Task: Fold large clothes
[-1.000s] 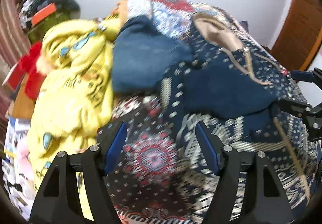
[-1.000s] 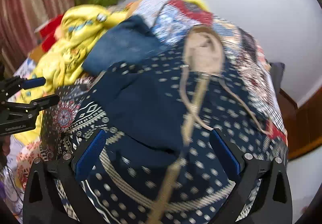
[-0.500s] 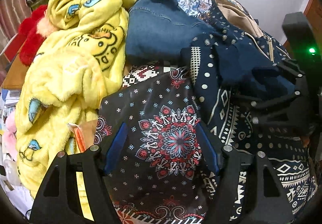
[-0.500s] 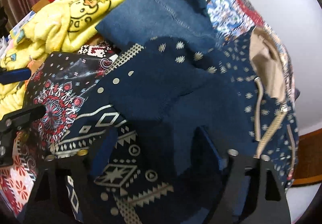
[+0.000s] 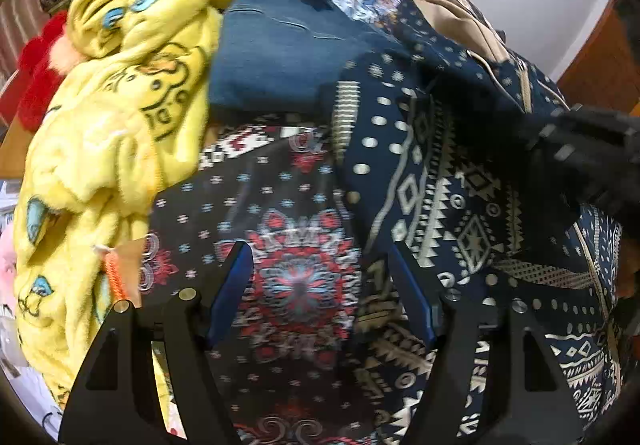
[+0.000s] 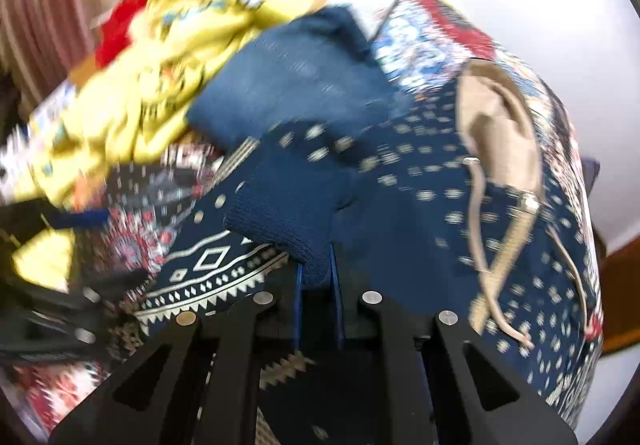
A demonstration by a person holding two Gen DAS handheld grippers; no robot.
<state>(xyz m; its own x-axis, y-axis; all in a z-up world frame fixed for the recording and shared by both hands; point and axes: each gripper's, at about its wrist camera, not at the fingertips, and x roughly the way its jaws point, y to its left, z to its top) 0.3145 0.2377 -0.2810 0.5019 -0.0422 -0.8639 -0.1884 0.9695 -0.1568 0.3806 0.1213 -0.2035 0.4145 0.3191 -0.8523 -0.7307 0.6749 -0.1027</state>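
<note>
Navy patterned hoodie [image 6: 420, 205] lying spread on the clothes pile

Its ribbed cuff [image 6: 280, 229] is sitting pinched between blue pads, tan hood lining facing up.

Your hoodie [image 5: 460, 173] lies right on the pile, the blanket [image 5: 100, 149] left. Jeans [image 5: 280, 57] sit far, between them.

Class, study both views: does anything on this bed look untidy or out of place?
Yes. The clothes lie in a crumpled heap: a yellow cartoon blanket bunched beside folded jeans, and the navy patterned hoodie is rumpled, its knitted cuff pinched in the right hand-held gripper.
</note>
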